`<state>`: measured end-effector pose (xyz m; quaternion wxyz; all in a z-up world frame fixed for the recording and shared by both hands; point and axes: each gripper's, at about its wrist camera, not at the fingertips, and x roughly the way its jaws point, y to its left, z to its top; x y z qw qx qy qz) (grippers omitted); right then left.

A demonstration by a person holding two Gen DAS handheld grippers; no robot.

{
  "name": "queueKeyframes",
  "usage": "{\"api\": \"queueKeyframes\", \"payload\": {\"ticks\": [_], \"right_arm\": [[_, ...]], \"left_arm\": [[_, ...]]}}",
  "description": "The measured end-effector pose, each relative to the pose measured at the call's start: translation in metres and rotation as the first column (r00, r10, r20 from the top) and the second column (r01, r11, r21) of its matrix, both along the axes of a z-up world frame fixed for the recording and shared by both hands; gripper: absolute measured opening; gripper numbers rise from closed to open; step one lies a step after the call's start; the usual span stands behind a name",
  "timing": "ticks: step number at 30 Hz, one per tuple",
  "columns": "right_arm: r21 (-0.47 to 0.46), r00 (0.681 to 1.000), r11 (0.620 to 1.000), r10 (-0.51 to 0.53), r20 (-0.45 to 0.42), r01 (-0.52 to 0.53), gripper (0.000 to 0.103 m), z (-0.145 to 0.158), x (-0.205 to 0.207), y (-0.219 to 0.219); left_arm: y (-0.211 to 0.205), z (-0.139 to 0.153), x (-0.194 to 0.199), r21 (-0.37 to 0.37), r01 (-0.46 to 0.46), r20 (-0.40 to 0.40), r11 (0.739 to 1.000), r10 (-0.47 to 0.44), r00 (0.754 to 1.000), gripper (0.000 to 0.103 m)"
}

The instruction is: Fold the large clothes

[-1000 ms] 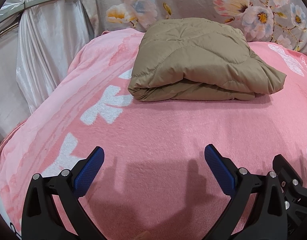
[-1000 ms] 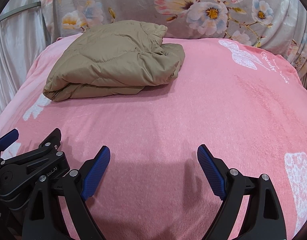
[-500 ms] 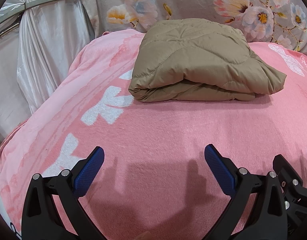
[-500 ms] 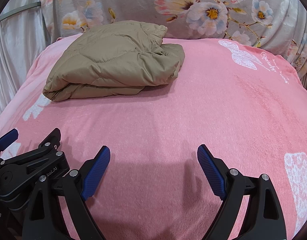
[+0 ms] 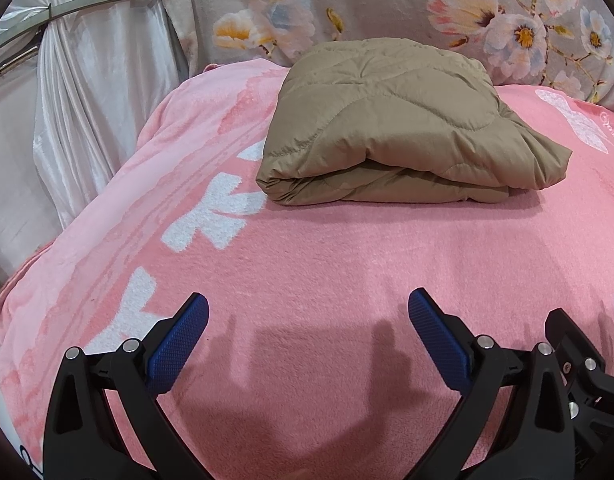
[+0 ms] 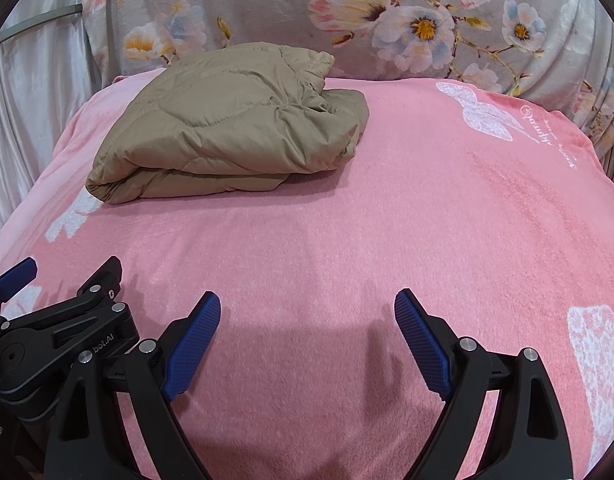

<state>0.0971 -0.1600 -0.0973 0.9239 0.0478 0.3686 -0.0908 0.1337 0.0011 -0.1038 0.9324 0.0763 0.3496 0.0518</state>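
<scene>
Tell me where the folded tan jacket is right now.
The folded tan jacket lies on the pink blanket at its far end, just before the floral fabric; it sits left of centre in the right wrist view, apart from both tongs.

Bright, even light; sharp focus, soft near shadows, fisheye bending, dark corners.

Home bedroom, pink fleece blanket (image 5: 347,280), floral bedding (image 6: 387,20), satin curtain (image 5: 87,120)
</scene>
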Motion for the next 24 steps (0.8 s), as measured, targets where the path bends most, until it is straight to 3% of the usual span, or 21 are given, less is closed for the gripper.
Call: {"api": "queueKeyframes", "payload": {"ticks": [24], "right_arm": [[-0.013,1.000,1.000,-0.006,0.005,0.006,0.087,0.0032,0.0007,-0.0006]], "left_arm": [[-0.0083,-0.0039,-0.0025,0.010,-0.005,0.011,1.000,0.005,1.000,0.093]]}}
